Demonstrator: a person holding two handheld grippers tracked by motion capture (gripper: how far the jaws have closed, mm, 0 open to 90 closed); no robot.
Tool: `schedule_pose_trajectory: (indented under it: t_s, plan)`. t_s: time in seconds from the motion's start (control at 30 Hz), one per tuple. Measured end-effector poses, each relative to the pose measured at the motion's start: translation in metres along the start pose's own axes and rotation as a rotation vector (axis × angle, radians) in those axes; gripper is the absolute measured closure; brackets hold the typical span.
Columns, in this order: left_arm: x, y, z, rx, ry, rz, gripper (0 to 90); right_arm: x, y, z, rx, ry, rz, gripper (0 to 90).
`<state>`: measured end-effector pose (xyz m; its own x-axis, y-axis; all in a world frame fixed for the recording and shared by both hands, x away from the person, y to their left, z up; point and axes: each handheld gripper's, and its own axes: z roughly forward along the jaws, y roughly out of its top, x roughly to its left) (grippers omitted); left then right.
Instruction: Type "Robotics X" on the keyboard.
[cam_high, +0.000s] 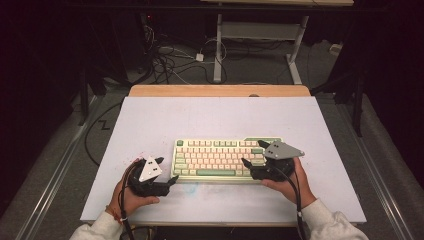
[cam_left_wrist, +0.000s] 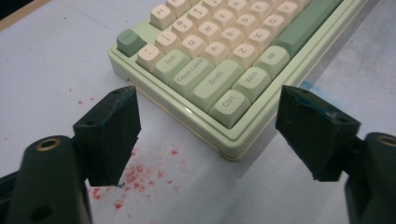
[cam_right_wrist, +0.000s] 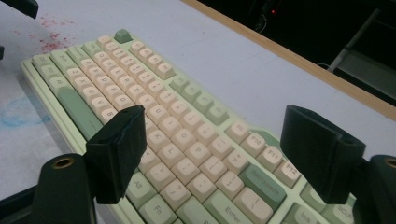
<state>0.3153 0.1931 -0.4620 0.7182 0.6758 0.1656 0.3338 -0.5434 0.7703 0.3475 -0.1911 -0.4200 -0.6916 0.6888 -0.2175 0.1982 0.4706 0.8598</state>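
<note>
A keyboard (cam_high: 215, 159) with cream and green keys in a pale green case lies flat on the white tabletop (cam_high: 220, 115), near the front. My left gripper (cam_high: 168, 169) rests just off its front left corner, pointing at it. In the left gripper view the left gripper (cam_left_wrist: 208, 107) is open, and the corner by the Ctrl key of the keyboard (cam_left_wrist: 219, 46) lies ahead between the jaws, untouched. My right gripper (cam_high: 252, 152) hovers over the keyboard's right end. In the right gripper view the right gripper (cam_right_wrist: 215, 121) stands open above the keys of the keyboard (cam_right_wrist: 140, 93), holding nothing.
Red specks (cam_left_wrist: 135, 172) dot the board near the left gripper, and a blue smear (cam_right_wrist: 18, 116) marks it in front of the keyboard. A wooden strip (cam_high: 220, 91) runs along the table's far edge. Cables (cam_high: 170, 60) and a desk frame (cam_high: 260, 40) lie on the floor beyond.
</note>
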Motion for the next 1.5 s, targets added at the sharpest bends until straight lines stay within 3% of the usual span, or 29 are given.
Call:
schedule_pose_trajectory:
  t_s: [0.13,0.3,0.57,0.7,0.9,1.13,1.5]
  plan:
    - [0.001,0.003,-0.004,-0.023,-0.013,-0.014,29.0,0.0,-0.009,-0.01,-0.002,-0.02,-0.007,22.9]
    - [0.002,0.009,-0.005,-0.028,-0.038,-0.005,45.0,-0.002,-0.021,-0.022,0.003,-0.038,0.009,23.0]
    - [0.006,0.02,-0.001,-0.03,-0.099,-0.04,67.3,-0.005,-0.037,-0.039,0.015,-0.079,0.007,23.4]
    - [0.006,0.025,0.005,-0.019,-0.115,-0.035,75.8,-0.006,-0.043,-0.048,0.006,-0.081,0.037,23.9]
    - [0.003,0.035,0.008,-0.02,-0.139,-0.02,87.2,-0.006,-0.05,-0.054,0.019,-0.096,0.027,23.8]
    - [0.0,0.044,0.015,-0.002,-0.141,-0.004,87.5,-0.008,-0.056,-0.055,0.035,-0.117,0.024,23.8]
    - [-0.007,0.06,0.03,0.022,-0.161,0.033,87.3,-0.004,-0.057,-0.053,0.043,-0.11,0.004,23.8]
